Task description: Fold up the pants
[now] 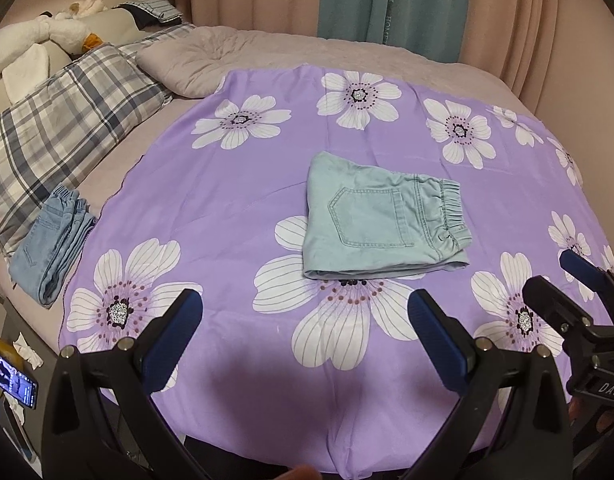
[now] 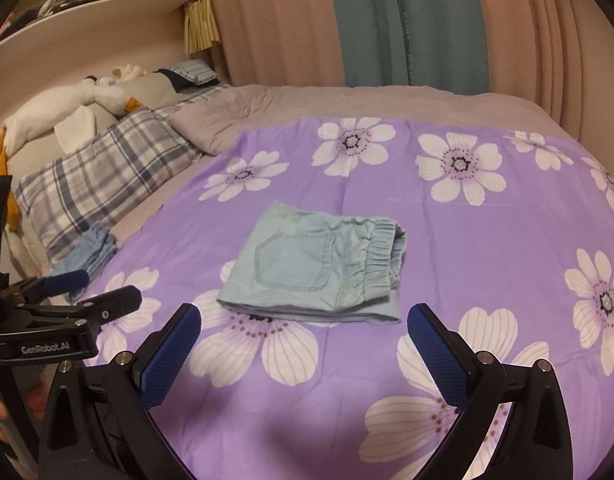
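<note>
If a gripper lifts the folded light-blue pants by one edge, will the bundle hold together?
Probably not: the folded pants are soft layered denim, so the layers would likely droop and unfold. The bunched elastic waistband looks thickest, likely the heavier end. On the smooth purple sheet, they'd probably slide when pushed.

Folded pale-blue pants (image 1: 381, 216) flat on purple floral sheet (image 1: 235, 208), beyond spread, empty left gripper (image 1: 305, 312) fingers (image 1: 179, 328).
</note>
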Demonstrator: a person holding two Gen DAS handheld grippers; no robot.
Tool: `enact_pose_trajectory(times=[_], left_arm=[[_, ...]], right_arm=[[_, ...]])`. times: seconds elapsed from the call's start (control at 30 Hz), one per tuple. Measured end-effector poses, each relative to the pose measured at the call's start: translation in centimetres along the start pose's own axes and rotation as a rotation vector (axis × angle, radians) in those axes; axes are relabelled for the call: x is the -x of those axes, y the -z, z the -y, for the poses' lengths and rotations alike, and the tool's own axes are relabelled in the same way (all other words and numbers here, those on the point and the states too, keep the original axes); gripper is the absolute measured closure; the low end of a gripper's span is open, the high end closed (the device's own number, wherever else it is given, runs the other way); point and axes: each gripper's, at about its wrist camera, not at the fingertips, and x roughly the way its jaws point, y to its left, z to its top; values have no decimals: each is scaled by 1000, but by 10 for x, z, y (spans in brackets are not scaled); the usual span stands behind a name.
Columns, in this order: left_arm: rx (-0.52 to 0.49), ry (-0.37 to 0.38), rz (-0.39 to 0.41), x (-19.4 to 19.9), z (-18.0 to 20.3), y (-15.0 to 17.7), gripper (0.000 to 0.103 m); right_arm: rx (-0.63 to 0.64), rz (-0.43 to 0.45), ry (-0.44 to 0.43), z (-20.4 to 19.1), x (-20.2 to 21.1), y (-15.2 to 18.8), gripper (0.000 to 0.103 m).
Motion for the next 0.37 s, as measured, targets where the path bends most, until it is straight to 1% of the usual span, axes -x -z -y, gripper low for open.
enact_pose_trajectory(times=[0.37], left_arm=[[4, -3, 0, 0, 0, 1, 1]], right_arm=[[5, 1, 2, -5, 2, 2, 1]])
